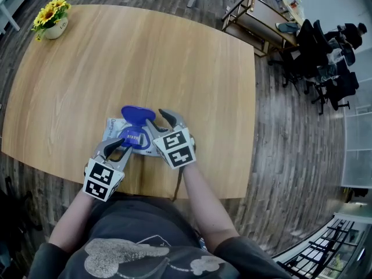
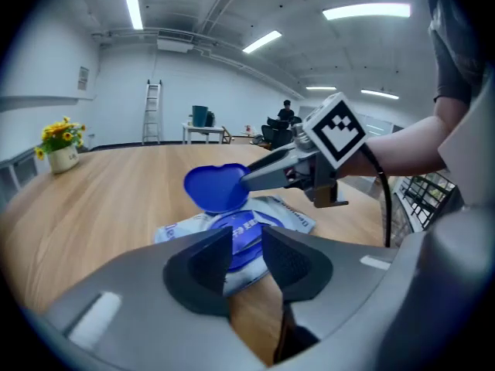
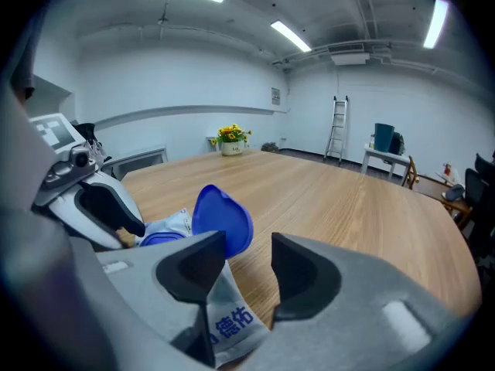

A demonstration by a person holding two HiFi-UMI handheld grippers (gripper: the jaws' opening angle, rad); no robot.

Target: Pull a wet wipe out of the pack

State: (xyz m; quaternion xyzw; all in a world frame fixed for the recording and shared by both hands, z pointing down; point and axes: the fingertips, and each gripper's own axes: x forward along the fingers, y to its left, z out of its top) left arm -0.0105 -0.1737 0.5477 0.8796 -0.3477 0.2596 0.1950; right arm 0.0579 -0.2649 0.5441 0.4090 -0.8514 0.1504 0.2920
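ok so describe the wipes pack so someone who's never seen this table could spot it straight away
Start at the big rounded wooden table and go to the middle of its near edge. There lies a flat white wipes pack with blue print. Its round blue lid stands flipped open, which sets it apart from the pot of yellow flowers at the far corner.

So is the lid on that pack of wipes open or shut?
Open. The blue lid stands flipped up off the wipes pack, tilted back from its opening in all three views.
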